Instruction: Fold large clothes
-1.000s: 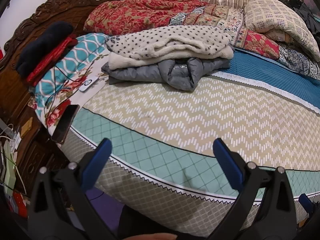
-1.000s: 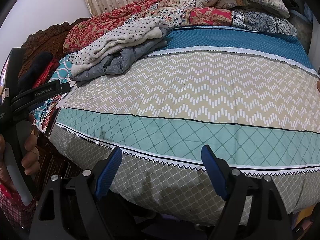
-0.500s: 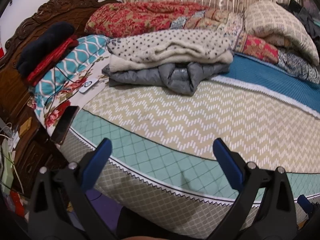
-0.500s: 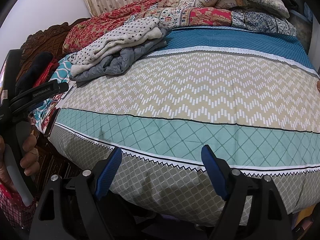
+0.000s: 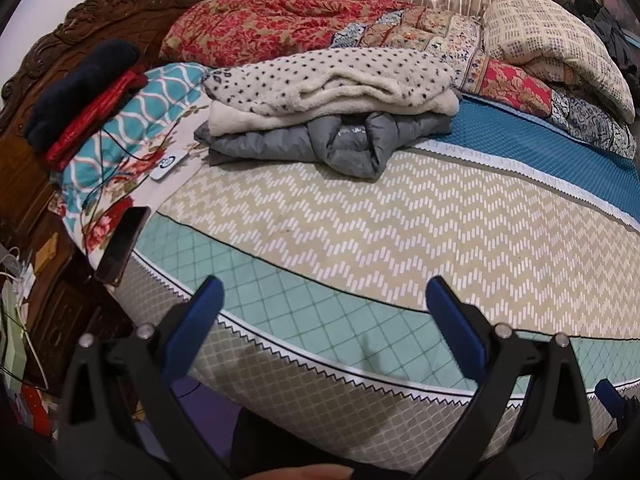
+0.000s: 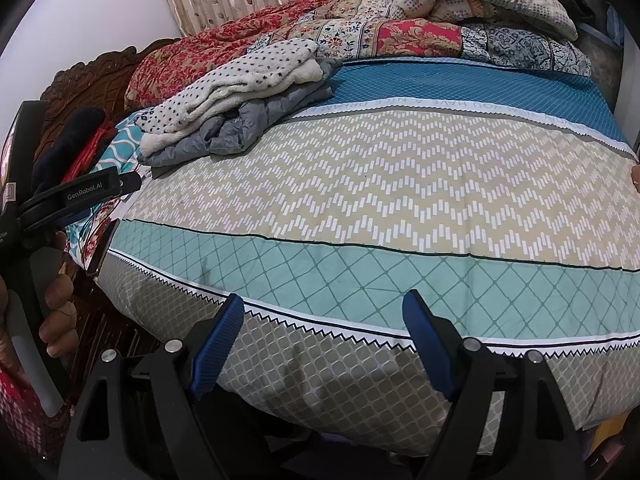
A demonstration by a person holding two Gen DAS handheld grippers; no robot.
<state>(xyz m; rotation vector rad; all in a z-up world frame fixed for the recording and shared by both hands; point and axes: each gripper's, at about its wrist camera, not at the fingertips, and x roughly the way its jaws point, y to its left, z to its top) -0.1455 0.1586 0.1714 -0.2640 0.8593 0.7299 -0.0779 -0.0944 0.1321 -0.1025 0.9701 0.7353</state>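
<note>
The bed (image 6: 360,184) lies bare before me exactly as a second ago, both my left gripper (image 5: 320,300) and right gripper (image 6: 324,320) gaping empty, spotted fleece (image 5: 328,80) and grey jacket (image 5: 352,144) stacked by the headboard, untouched.

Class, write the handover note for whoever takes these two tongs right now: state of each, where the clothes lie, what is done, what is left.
Left tongs: open, empty, over the near edge of the bed.
Right tongs: open, empty, also at the near edge.
Clothes: spotted fleece stacked on the grey puffer jacket, far left of the bedspread, near the headboard.
Done: nothing in hand; both garments look roughly folded, not neat.
Left: pull one onto the bare bedspread and fold it.
</note>
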